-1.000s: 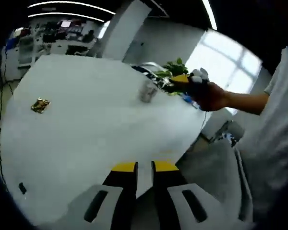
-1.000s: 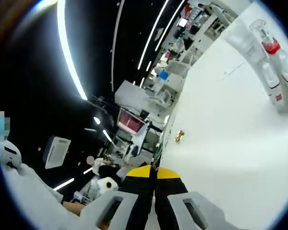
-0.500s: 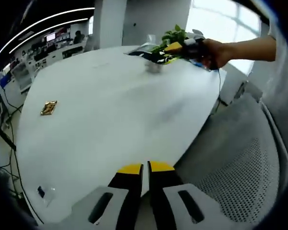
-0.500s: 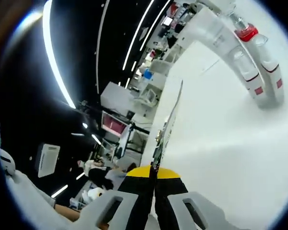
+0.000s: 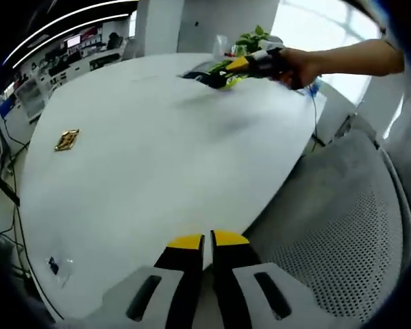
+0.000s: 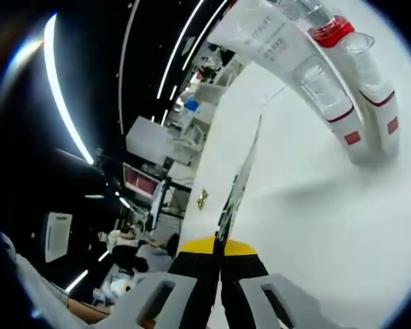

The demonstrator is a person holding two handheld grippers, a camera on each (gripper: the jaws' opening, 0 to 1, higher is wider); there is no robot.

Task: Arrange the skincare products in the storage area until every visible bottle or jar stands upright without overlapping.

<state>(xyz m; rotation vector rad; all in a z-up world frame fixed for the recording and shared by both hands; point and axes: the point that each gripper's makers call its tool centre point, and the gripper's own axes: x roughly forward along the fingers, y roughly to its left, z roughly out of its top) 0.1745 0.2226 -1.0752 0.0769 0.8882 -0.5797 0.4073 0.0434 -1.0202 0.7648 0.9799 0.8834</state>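
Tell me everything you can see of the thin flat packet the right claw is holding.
The packet is a thin, flat sachet seen almost edge-on in the right gripper view, so it reads as a narrow strip with dark printing and a pale edge. It looks like foil or plastic film. The right claw is shut on its lower end, and it sticks straight out from the jaws over the white table, ending in a pointed tip. It points toward the clear bottles without touching them. Its label is unreadable.

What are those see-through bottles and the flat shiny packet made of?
The bottles look like clear glossy plastic or glass: you see through them, and one has a red cap. The thin packet, seen edge-on in the right gripper, glints like foil or plastic film.
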